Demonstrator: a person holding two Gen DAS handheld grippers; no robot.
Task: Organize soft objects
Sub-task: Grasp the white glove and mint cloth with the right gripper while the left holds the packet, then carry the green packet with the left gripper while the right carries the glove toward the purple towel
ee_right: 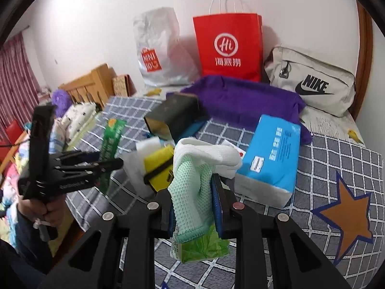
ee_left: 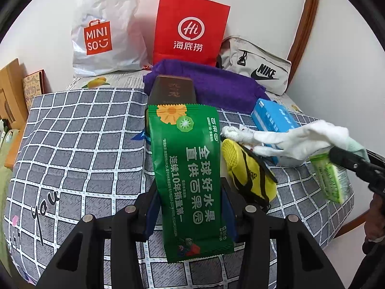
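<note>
Left wrist view: left gripper fingers clamp green wet-wipe pack midway, held above the bed. Right gripper fingers pinch white/green glove w/ tissue pack between them. Risk: glove bunches unevenly, so tissue pack may slip out.

Green wet-wipe packet hides most of dark box and blue item behind it near bed's middle. Left gripper fingertips covered by packet. Glove and green tissue pack hide right gripper pads. Yellow shoe half hidden; white thing beside it blurred, possibly foam. Purple towel covers red bag base.
</note>
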